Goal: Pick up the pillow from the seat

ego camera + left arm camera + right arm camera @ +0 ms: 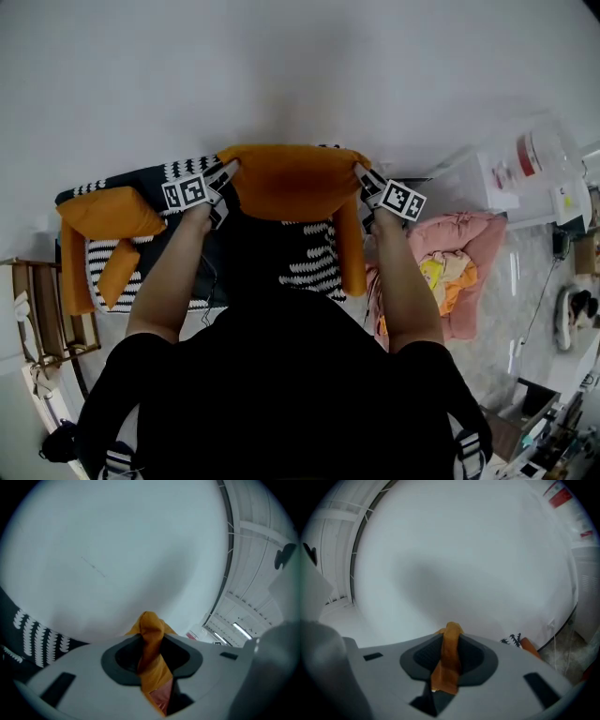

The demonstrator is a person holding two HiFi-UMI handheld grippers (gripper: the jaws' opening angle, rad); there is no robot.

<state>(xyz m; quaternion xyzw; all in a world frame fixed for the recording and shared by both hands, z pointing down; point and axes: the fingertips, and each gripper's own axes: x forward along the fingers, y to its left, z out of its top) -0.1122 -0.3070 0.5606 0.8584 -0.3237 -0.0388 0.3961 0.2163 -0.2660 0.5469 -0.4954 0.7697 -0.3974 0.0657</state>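
Both the left gripper [225,178] and the right gripper [364,180] are closed tight on a thin fold of the orange pillow [292,183], one at each end, holding it up over the patterned seat [314,262]. If the hands pull apart, I think the fabric may slip out of one pinch and that end would drop.

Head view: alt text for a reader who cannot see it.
Seen from above, a person holds an orange pillow by its two ends, left gripper and right gripper each clamped on fabric, above a black-and-white seat. A second orange pillow lies at the seat's left end.
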